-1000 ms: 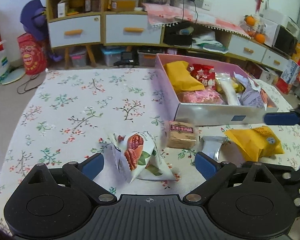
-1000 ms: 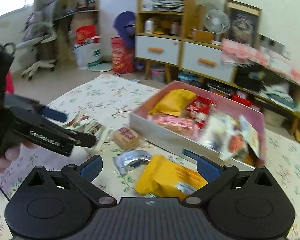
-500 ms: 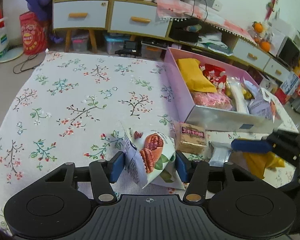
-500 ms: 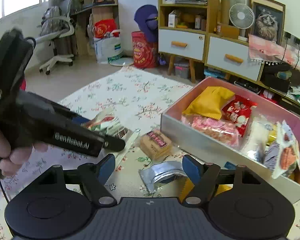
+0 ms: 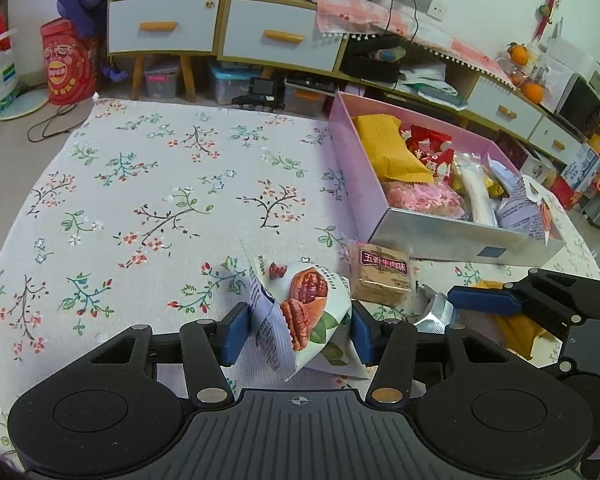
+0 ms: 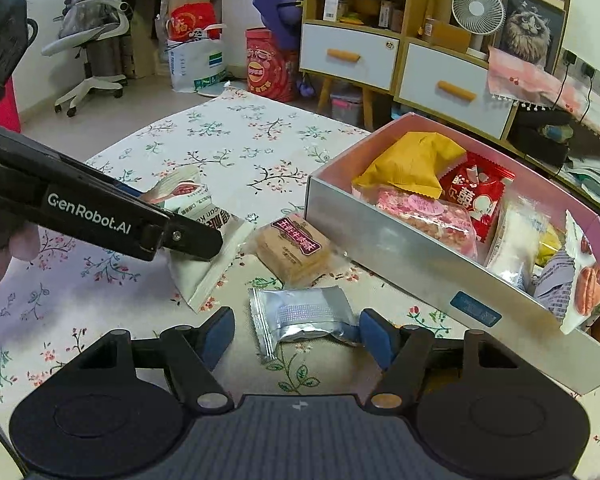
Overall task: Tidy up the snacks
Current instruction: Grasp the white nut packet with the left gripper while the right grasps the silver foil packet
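Two grippers work over a floral tablecloth [image 5: 148,208] scattered with snack packets. Farthest left, the left gripper [image 5: 298,330] is clamped on a white pecan packet [image 5: 304,312]; both blue pads press its sides, and its lower edge is cut off behind the gripper body. In the right wrist view that same packet [image 6: 204,236] is partly hidden behind the black finger of the left gripper, so only its pale back and some print show.

Just right of it lies a brown square biscuit packet [image 5: 380,276] with a dark red label, flat on the cloth and near the box's near wall. Next to the right is a silver foil packet [image 6: 300,316], lying between the fingers of the right gripper [image 6: 298,336]. That gripper's jaws stand apart; the right pad looks to be against the foil's crimped end, the left pad is clear of it. In the left wrist view only a crumpled corner of the foil shows.

Below the right gripper's blue finger [image 5: 484,300], a yellow packet [image 5: 516,330] is mostly hidden.

Far right stands the pink box [image 6: 384,248], its right end cut off, holding a yellow bag [image 6: 412,164], a red packet [image 6: 480,196], a pink one [image 6: 424,216] and several crowded wrappers that are hard to tell apart.
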Demonstrator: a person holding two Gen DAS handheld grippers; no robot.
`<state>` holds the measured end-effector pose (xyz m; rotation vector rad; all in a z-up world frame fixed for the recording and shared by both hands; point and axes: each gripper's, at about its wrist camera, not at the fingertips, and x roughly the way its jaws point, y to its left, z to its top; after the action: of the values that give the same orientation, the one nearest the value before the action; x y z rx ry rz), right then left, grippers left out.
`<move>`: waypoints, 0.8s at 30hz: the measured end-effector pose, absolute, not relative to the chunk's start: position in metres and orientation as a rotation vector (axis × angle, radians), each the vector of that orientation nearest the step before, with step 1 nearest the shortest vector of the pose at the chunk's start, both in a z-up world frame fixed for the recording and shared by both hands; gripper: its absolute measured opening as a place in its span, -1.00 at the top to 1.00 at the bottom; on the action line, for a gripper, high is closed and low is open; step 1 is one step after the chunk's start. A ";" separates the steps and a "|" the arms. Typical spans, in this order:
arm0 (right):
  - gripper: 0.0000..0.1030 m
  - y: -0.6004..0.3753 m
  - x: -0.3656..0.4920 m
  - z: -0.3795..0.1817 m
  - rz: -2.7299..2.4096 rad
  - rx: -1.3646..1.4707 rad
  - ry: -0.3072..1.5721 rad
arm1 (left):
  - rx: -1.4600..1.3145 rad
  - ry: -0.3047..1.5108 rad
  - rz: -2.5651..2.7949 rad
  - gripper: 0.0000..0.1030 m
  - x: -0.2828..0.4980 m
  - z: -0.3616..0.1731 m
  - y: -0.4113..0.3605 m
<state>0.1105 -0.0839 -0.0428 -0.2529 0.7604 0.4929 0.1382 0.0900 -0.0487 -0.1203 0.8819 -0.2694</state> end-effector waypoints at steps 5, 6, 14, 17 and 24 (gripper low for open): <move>0.40 -0.084 0.112 -0.042 0.466 -0.251 0.754 | -0.117 0.885 -0.263 0.04 0.138 -0.048 0.089; 0.47 -0.084 0.113 -0.042 0.461 -0.248 0.754 | -0.117 0.886 -0.261 0.04 0.138 -0.048 0.088; 0.75 -0.087 0.114 -0.040 0.440 -0.260 0.751 | -0.098 0.889 -0.248 0.07 0.137 -0.046 0.086; 0.78 -0.089 0.114 -0.039 0.433 -0.262 0.754 | -0.094 0.891 -0.243 0.09 0.137 -0.046 0.085; 0.82 -0.093 0.115 -0.032 0.422 -0.238 0.763 | -0.090 0.891 -0.242 0.10 0.135 -0.042 0.082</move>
<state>0.1148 -0.0934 -0.0324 -0.2377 0.7631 0.4223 0.1351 0.0821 -0.0424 -0.0903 0.8909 -0.2423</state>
